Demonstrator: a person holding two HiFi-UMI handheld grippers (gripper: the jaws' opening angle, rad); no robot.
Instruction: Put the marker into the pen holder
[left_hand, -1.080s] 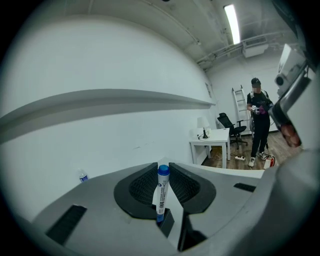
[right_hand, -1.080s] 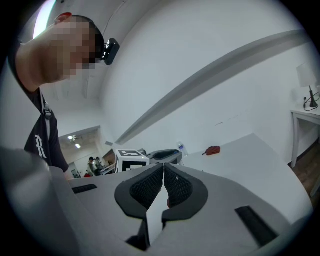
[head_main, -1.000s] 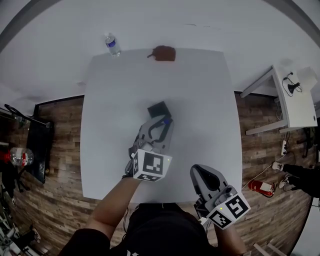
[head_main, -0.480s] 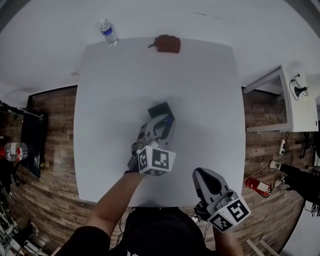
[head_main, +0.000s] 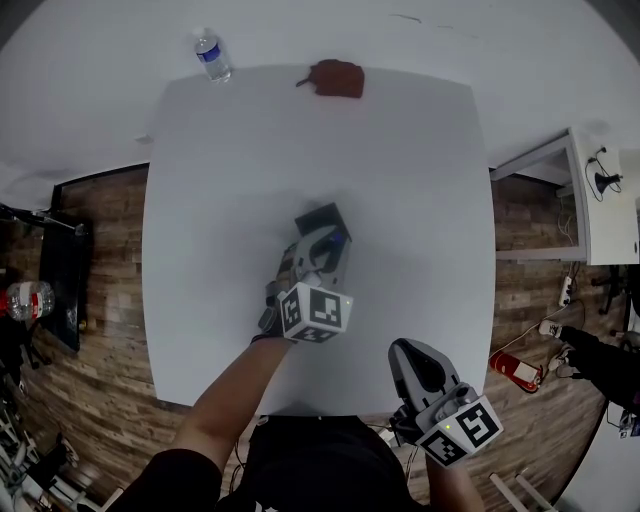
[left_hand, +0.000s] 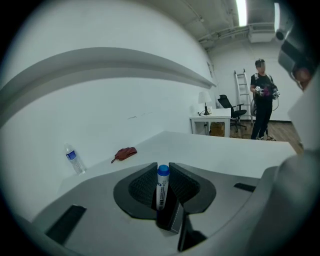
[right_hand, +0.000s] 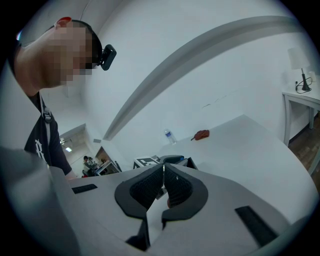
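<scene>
My left gripper (head_main: 333, 247) hovers over the middle of the white table (head_main: 220, 200), shut on a white marker with a blue cap (left_hand: 162, 186). The marker stands upright between the jaws, cap up. Its lower end sits right at a black pen holder (left_hand: 173, 220), which shows in the head view as a dark box (head_main: 319, 217) just beyond the gripper. How far the marker reaches into the holder is hidden. My right gripper (head_main: 409, 351) hangs at the table's front edge, its jaws shut (right_hand: 163, 172) with nothing between them.
A water bottle (head_main: 212, 57) stands at the table's far left corner and a dark red cloth-like object (head_main: 336, 77) lies at the far edge. A white side desk (head_main: 600, 200) stands to the right. A person (left_hand: 262, 97) stands far off in the room.
My left gripper has shifted slightly toward the pen holder with the marker still in it. The right gripper has stayed at the table's front edge.
</scene>
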